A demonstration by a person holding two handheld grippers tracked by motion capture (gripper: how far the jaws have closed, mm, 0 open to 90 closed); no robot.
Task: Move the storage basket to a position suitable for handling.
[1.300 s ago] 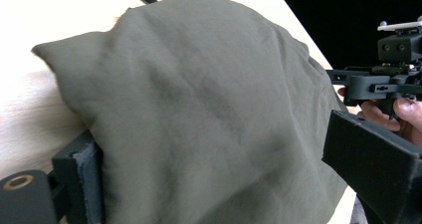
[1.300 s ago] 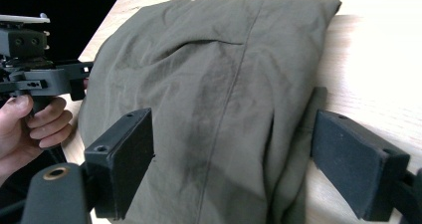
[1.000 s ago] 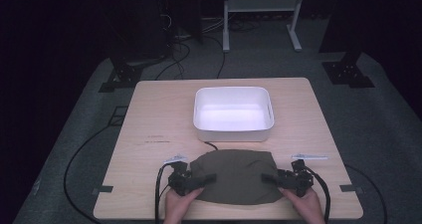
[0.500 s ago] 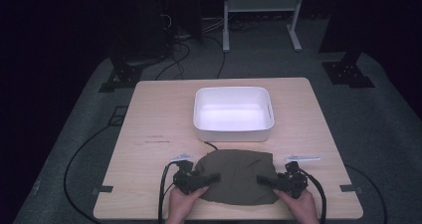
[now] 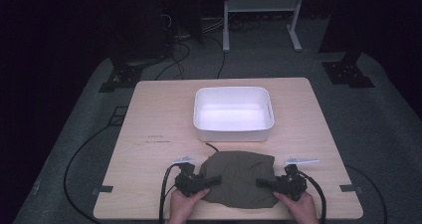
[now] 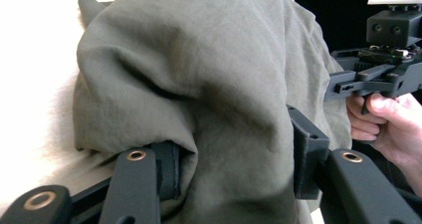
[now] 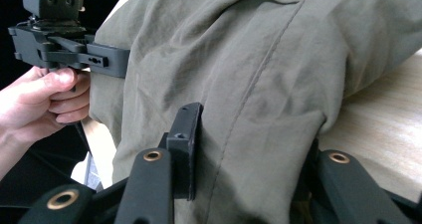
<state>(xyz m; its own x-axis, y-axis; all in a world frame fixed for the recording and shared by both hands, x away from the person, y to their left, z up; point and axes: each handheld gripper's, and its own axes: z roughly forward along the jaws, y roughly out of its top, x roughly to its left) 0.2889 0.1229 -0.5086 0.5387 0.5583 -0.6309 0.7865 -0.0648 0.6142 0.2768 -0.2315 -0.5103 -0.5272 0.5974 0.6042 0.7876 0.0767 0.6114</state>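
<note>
An olive-green cloth lies crumpled on the wooden table near its front edge. My left gripper grips the cloth's left edge, and my right gripper grips its right edge. Both pairs of jaws have just been closing, with cloth between them. In the left gripper view a thick fold of the cloth is bunched between the pads of the left gripper. In the right gripper view the cloth fills the gap of the right gripper, a seam running down through it.
A white rectangular bin stands just behind the cloth, at the table's middle. Black cables trail from both grippers over the front edge. Bare wood lies to the left and right of the bin. Dark stands and cables sit on the floor beyond the table.
Both grippers' jaws have closed on the cloth's side edges. The cloth has bunched up and looks narrower than a second ago. The hands have hardly moved.
</note>
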